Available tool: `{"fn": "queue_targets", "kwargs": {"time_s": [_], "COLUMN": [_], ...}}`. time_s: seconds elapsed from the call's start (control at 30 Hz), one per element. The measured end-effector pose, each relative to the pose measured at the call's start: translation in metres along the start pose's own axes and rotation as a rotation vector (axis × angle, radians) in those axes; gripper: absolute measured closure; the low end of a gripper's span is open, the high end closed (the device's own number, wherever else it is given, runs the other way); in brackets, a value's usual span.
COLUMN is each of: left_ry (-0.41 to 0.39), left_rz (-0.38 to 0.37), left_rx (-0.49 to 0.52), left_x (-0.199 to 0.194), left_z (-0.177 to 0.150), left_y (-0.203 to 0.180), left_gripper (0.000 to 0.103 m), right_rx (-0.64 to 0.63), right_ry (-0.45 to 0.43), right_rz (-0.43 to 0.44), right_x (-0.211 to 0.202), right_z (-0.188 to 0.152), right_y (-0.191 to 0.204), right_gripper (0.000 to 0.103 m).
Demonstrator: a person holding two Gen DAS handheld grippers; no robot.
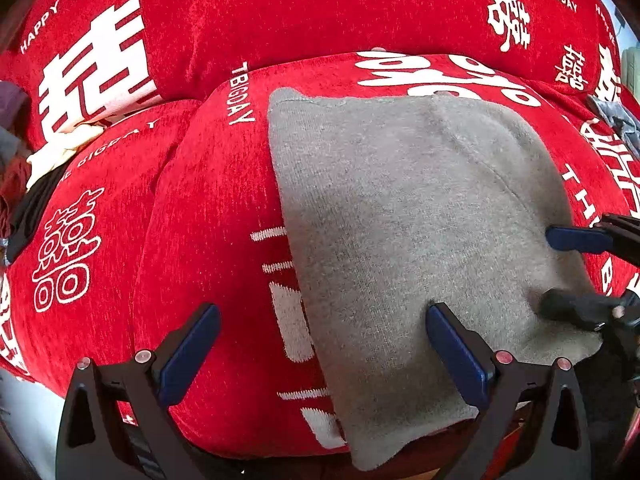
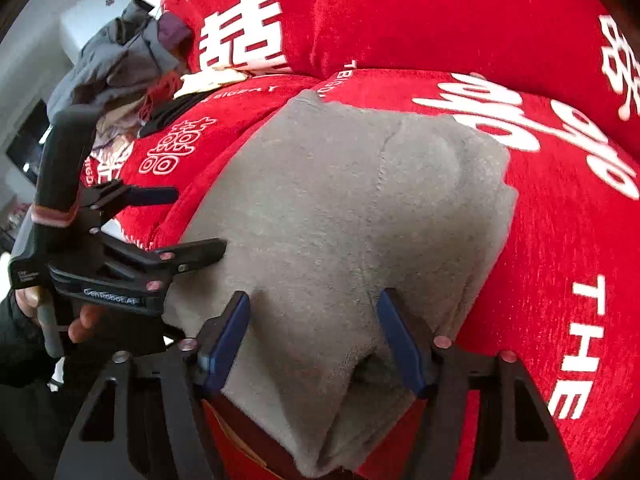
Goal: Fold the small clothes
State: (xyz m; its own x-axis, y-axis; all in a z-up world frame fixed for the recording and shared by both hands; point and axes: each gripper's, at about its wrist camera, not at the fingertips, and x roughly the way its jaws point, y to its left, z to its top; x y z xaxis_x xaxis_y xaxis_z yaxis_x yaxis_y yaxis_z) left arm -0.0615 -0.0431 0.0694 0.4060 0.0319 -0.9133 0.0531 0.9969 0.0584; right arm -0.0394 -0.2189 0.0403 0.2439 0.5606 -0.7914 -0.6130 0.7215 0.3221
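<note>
A grey knit garment (image 1: 416, 216) lies folded flat on a red sofa seat cushion (image 1: 212, 240); it also shows in the right wrist view (image 2: 344, 216). My left gripper (image 1: 324, 348) is open, its jaws straddling the garment's left edge near the front. My right gripper (image 2: 314, 340) is open over the garment's near right corner, where folded layers (image 2: 360, 400) hang over the cushion's front. The right gripper also shows in the left wrist view (image 1: 556, 268), and the left gripper shows in the right wrist view (image 2: 192, 220), both open.
The red sofa backrest (image 1: 280, 8) with white lettering rises behind. A pile of other clothes (image 2: 120, 64) sits at the sofa's far left end. A small grey-blue cloth (image 1: 616, 120) lies at the right on the seat.
</note>
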Motion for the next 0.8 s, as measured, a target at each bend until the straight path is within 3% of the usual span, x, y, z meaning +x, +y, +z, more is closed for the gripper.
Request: {"fn": "queue_targets", "kwargs": {"time_s": [0.13, 0.27, 0.37, 0.57, 0.8], "left_ry": [-0.017, -0.008, 0.017, 0.055, 0.033], "left_rz": [-0.017, -0.01, -0.054, -0.123, -0.06], "left_rx": [-0.018, -0.053, -0.082, -0.152, -0.183], "left_x": [-0.006, 0.007, 0.023, 0.035, 0.009], "left_z": [0.007, 0.026, 0.034, 0.044, 0.037], "left_y": [0.003, 0.004, 0.003, 0.009, 0.008], "left_gripper": [0.0, 0.0, 0.0, 0.0, 0.0], "right_rx": [0.011, 0.054, 0.092, 0.142, 0.125], "right_ry": [-0.044, -0.028, -0.002, -0.014, -0.057], "right_rz": [-0.014, -0.014, -0.035, -0.062, -0.294], "right_x": [-0.015, 0.0, 0.023, 0.027, -0.017], "right_z": [0.016, 0.038, 0.053, 0.065, 0.055], "right_y": [-0.003, -0.021, -0.039, -0.047, -0.023], "right_gripper": [0.033, 0.033, 0.034, 0.034, 0.022]}}
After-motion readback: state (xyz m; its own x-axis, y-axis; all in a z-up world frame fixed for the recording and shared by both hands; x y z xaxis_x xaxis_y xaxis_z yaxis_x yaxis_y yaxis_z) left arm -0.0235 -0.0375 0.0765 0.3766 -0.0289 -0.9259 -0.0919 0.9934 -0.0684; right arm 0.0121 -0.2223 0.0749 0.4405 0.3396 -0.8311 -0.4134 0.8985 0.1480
